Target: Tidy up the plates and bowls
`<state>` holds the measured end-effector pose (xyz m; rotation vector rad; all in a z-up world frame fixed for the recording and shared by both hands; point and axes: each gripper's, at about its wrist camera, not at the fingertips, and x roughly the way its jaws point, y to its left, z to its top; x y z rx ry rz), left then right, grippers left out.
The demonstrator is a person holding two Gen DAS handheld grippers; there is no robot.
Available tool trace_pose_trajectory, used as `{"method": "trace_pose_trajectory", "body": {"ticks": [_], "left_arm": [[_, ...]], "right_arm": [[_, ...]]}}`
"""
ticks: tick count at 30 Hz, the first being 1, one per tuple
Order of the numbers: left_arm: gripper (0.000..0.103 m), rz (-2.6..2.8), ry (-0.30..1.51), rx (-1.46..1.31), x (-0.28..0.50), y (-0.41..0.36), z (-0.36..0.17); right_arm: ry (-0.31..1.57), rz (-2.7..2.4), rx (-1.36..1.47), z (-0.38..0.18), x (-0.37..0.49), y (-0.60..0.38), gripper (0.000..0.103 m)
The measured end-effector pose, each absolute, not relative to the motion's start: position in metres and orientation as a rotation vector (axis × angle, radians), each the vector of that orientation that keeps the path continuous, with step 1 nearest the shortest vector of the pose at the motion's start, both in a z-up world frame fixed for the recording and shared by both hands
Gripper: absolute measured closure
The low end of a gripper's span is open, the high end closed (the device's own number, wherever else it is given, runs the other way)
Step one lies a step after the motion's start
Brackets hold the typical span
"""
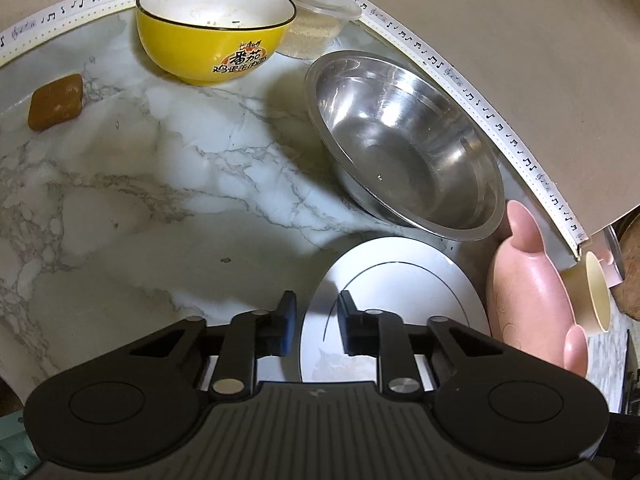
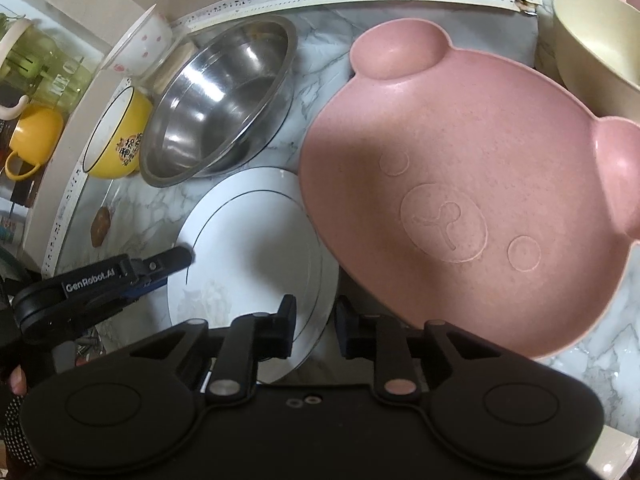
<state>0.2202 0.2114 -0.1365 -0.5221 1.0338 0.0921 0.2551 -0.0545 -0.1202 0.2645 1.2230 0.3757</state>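
Both grippers hang over the round white plate with a thin dark ring [image 1: 400, 292]. The left gripper [image 1: 316, 312] is open over its near-left rim, gripping nothing; the right gripper [image 2: 314, 320] is open too, over its right edge. Just right of the plate sits the pink bear-shaped dish [image 2: 460, 184]. Behind the plate is the shiny steel bowl [image 1: 408, 144], with the yellow ceramic bowl [image 1: 212, 28] farther back.

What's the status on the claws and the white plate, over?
Left claw open, straddling white plate rim. Right claw open, empty, at plate's near edge. Pink bear plate crowds plate's right side.
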Motion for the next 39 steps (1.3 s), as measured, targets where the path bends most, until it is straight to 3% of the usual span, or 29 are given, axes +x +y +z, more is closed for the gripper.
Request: {"method": "trace_pose_trajectory", "body": {"ticks": [6, 24, 39], "left_arm": [[0.086, 0.118, 1.022, -0.533, 0.214, 0.220, -0.135], [0.088, 0.241, 0.946, -0.589, 0.181, 0.282, -0.123], [0.088, 0.212, 0.899, -0.583, 0.128, 0.255, -0.080]], "right_arm": [[1.215, 0.380, 0.233, -0.121, 0.256, -0.048, 0.090], [1.183, 0.524, 0.129, -0.117, 0.258, 0.022, 0.091], [1.146, 0.582, 0.120, -0.079, 0.229, -0.002, 0.091]]}}
